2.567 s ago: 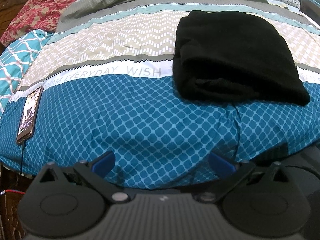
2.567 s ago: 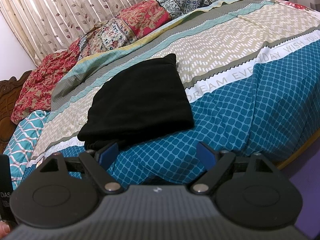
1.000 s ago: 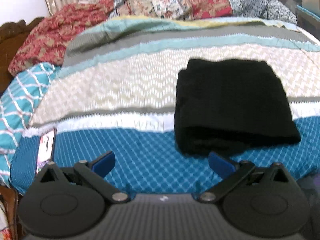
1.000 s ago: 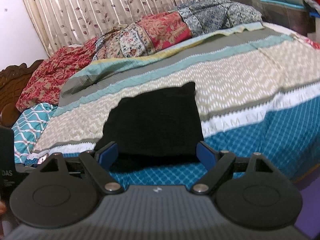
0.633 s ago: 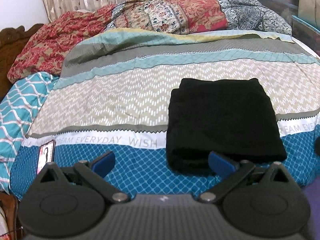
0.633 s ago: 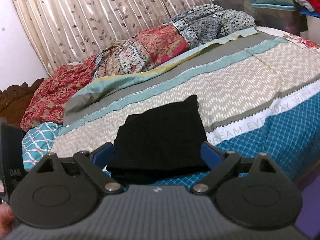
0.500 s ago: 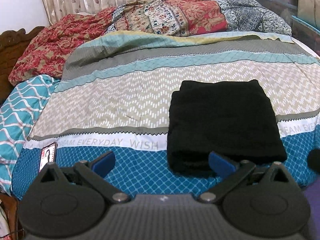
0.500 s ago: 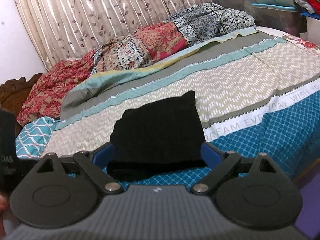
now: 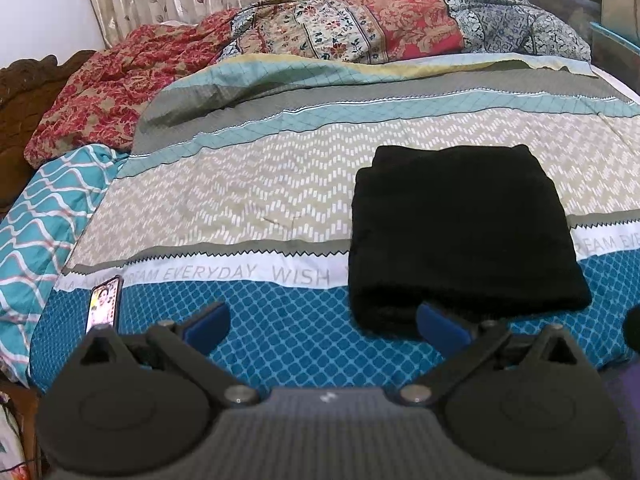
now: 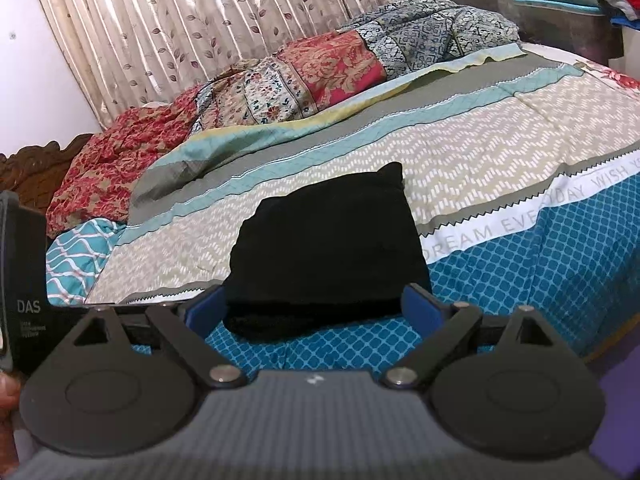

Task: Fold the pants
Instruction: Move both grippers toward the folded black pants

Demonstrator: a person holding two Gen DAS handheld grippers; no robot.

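Note:
The black pants (image 9: 460, 232) lie folded into a compact rectangle on the patterned bedspread (image 9: 240, 200), near the bed's front edge. They also show in the right wrist view (image 10: 332, 252). My left gripper (image 9: 324, 326) is open and empty, held back from the bed, with the pants ahead and to its right. My right gripper (image 10: 314, 310) is open and empty, held back from the bed with the pants straight ahead between its blue fingertips (image 10: 418, 308).
A phone (image 9: 105, 302) with a lit screen lies on the bed's front left edge. Crumpled red and patterned quilts (image 9: 320, 32) are piled at the back by the curtain (image 10: 200, 20). A wooden headboard (image 9: 24, 92) is at the left. Stacked items (image 10: 580, 4) stand at the far right.
Both grippers have drawn back and risen away from the bed, so the folded pants look smaller and farther. The pants have not moved.

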